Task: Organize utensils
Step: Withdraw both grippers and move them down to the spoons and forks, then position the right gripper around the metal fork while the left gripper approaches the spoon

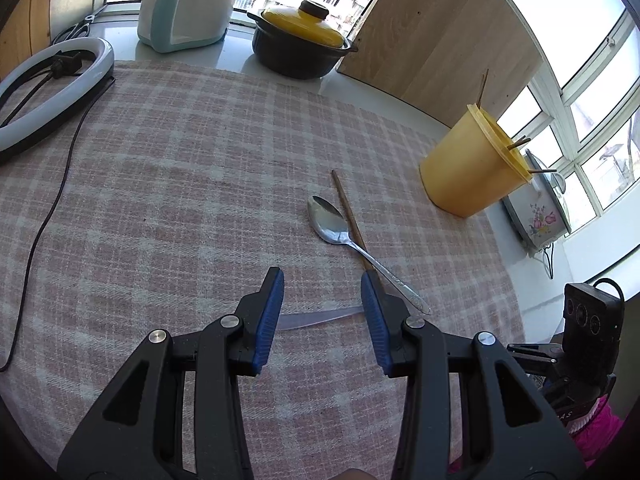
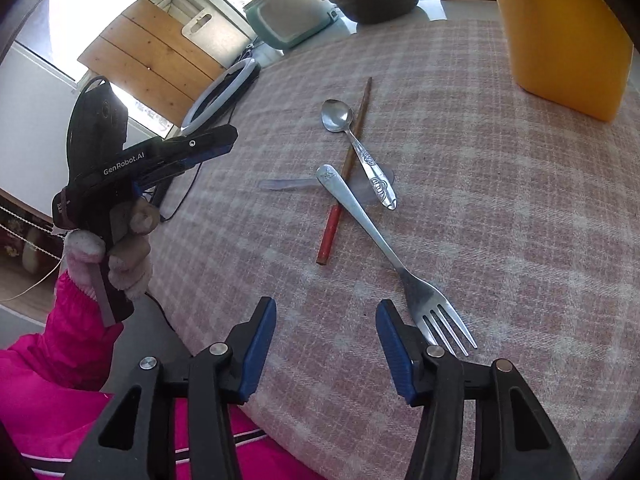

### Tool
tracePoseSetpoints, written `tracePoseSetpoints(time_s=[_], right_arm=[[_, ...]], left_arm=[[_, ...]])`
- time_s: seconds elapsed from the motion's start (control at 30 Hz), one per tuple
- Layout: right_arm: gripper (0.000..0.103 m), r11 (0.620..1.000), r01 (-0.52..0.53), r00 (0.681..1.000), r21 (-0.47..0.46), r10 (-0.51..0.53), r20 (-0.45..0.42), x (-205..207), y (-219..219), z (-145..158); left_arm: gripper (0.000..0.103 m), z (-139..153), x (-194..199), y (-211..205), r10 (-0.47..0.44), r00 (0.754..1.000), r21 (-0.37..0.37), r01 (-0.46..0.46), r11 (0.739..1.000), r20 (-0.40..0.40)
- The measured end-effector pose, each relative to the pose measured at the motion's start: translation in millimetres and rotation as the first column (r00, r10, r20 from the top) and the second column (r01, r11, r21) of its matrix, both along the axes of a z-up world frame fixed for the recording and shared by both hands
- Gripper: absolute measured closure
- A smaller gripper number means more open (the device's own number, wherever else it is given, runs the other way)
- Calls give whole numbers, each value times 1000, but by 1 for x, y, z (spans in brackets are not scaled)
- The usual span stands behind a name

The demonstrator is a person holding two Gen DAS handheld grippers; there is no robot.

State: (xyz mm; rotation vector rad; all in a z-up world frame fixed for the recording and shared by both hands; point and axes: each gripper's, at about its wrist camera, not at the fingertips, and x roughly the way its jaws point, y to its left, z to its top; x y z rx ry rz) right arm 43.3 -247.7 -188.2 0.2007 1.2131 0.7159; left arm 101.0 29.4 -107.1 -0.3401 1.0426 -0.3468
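Observation:
A metal spoon [image 1: 336,224] lies across a brown chopstick [image 1: 347,208] on the checked cloth; both show in the right wrist view, spoon [image 2: 352,136], chopstick [image 2: 352,152] with a red end. A metal fork [image 2: 384,244] lies near the cloth's front, its handle crossing the chopstick. A clear plastic spoon [image 2: 288,184] lies under them, also in the left wrist view [image 1: 316,317]. A yellow holder [image 1: 472,164] with chopsticks stands at right, also [image 2: 568,32]. My left gripper [image 1: 322,312] is open above the clear spoon. My right gripper [image 2: 326,340] is open beside the fork's tines.
A ring light [image 1: 48,88] with a black cable [image 1: 52,200] lies at the left. A teal and white cooker [image 1: 188,4], a black pot with yellow lid [image 1: 300,40] and a wooden board [image 1: 448,40] stand at the back.

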Motion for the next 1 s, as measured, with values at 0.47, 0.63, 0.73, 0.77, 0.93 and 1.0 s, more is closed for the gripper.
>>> tracePoseSetpoints(time_s=[0.47,0.63,0.73,0.77,0.93,1.0], right_arm=[[67,976,217,960,-7,-215,-182,-9,-37,-33],[81,946,324,928,12,-316,-197,1,-54,-38],[84,934,356,920,2,-350,-175,9,-54,-36],[84,930,366,917,2,-361,-172,13,-54,-35],[84,915,404,905,10,-398,-148,32,-59,-35],[83,908,419,899,13,-413,-143,41,-60,-35]], left_arm=[[63,-8,18,-11,-44,999,-23,44,999,-27],[63,-17,28,-9,-31,998,-43,28,999,-55],[63,-22,37,-8,-16,997,-62,12,998,-72],[63,-24,40,-8,-17,997,-70,11,998,-78],[63,-37,56,-9,-14,993,-107,2,994,-115],[63,-42,62,-10,-13,992,-113,-2,994,-128]])
